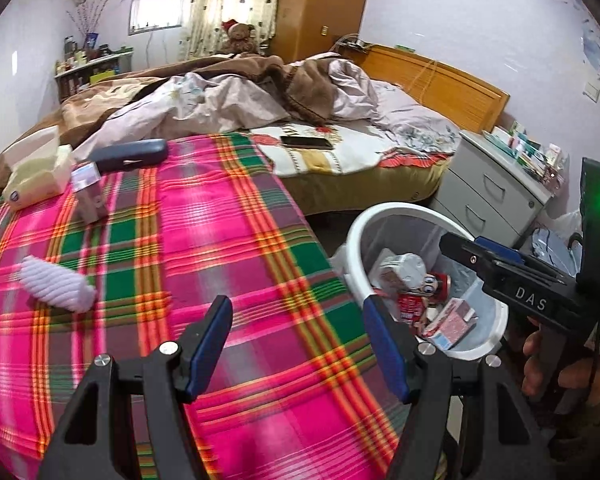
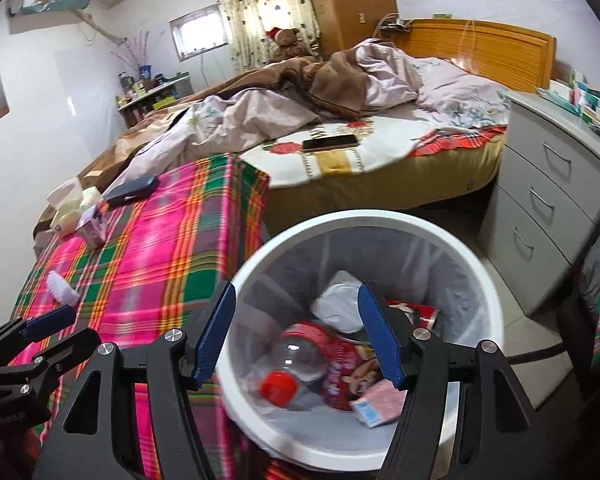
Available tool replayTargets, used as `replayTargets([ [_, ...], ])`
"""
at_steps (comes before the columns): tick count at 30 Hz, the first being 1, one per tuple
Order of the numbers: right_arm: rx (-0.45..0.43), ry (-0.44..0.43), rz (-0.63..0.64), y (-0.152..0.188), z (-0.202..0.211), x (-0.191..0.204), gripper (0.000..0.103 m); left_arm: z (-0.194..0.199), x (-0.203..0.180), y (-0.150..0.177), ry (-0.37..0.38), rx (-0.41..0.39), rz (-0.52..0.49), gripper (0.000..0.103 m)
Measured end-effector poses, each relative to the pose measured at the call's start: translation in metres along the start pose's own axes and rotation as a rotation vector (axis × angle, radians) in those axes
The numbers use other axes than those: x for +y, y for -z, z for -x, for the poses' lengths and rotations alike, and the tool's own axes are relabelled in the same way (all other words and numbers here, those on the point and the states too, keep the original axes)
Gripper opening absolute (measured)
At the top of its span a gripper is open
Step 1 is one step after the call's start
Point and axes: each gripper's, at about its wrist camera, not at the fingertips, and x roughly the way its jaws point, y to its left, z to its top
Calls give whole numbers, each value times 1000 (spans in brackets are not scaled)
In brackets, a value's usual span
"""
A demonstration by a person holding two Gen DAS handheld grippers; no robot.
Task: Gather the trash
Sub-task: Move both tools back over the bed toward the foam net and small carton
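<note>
Left gripper (image 1: 298, 344) wide apart and holding nothing, nearer the white crumpled thing (image 1: 56, 284) far off to its left on the plaid worktop (image 1: 228, 240). Right gripper (image 2: 296, 330) also apart and bare, right above the trash bin (image 2: 484, 280).

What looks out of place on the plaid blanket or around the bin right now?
Nothing is spilled: the trash sits inside the white bin. One oddity is a crumpled white ribbed piece lying alone on the plaid blanket, apart from the boxes at its far corner. Both tongs are open and empty.
</note>
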Motion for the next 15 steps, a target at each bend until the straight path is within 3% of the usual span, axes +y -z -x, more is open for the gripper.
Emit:
replayTargets([
  [7, 1, -46, 41, -2, -8, 32, 65, 9, 43, 6, -62, -7, 73, 70],
  [15, 19, -120, 118, -8, -26, 75, 65, 16, 116, 13, -164, -16, 242, 70],
])
